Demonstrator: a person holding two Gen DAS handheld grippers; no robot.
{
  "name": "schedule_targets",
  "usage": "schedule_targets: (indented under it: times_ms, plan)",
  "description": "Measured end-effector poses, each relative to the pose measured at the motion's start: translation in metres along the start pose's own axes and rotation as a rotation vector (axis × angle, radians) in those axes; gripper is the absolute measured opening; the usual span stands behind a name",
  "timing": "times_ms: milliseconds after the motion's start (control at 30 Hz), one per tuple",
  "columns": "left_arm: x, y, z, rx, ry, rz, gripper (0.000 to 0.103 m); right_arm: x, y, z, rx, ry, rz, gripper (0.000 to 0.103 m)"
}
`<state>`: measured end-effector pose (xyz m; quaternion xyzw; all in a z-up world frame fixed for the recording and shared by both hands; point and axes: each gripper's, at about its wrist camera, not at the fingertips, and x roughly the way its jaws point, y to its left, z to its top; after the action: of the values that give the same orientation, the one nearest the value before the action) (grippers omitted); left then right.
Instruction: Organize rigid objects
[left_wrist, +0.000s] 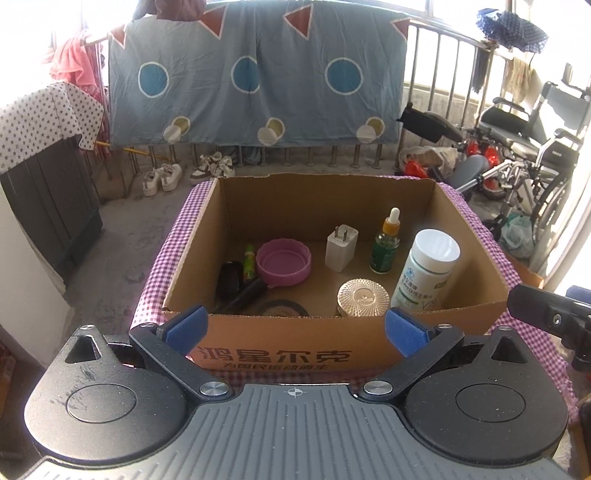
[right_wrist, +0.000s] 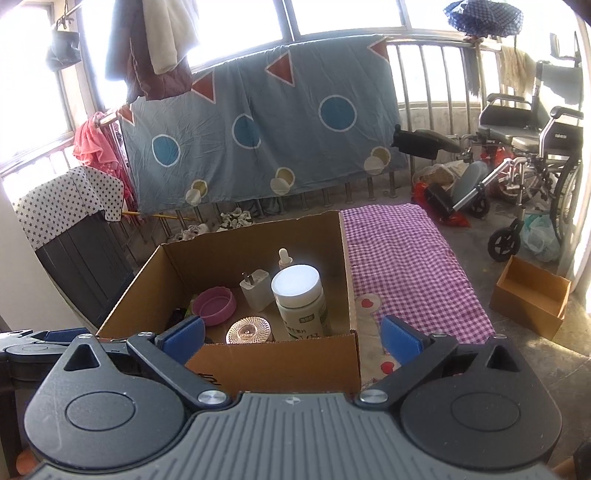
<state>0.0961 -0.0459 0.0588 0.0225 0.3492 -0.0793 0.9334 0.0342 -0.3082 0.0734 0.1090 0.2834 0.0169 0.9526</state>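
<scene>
An open cardboard box (left_wrist: 476, 266) (right_wrist: 347, 258) stands on a purple checked cloth (right_wrist: 410, 266). Inside it are a white pill bottle (left_wrist: 424, 273) (right_wrist: 303, 302), a white charger plug (left_wrist: 341, 247) (right_wrist: 255, 288), a green dropper bottle (left_wrist: 386, 247), a pink round lid (left_wrist: 282, 262) (right_wrist: 214, 304), a clear ribbed glass lid (left_wrist: 364, 297) (right_wrist: 248, 330), a black brush (left_wrist: 240, 291) and a small green tube (left_wrist: 248, 264). My left gripper (left_wrist: 295, 328) hovers open in front of the box's near wall. My right gripper (right_wrist: 291, 338) is open at the box's near right corner, nothing between its pads.
A patterned blue sheet (left_wrist: 255, 74) hangs on the railing behind. A wheelchair (right_wrist: 532, 155) and clutter stand at the right. A small empty cardboard tray (right_wrist: 530, 297) sits on the floor right of the cloth. A dark cabinet (left_wrist: 48, 199) stands at the left. Shoes (left_wrist: 162, 179) lie by the railing.
</scene>
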Motion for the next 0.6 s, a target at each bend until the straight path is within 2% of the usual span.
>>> schedule_targets:
  times_ms: [233, 600]
  plan:
    - [0.010, 0.007, 0.001, -0.006, 0.026, 0.059, 0.103, 0.025, 0.014, -0.001, -0.036, 0.060, -0.037, 0.103]
    - [0.016, 0.015, 0.001, 0.005, 0.045, 0.069, 0.103, 0.043, 0.032, -0.003, -0.084, 0.098, -0.058, 0.103]
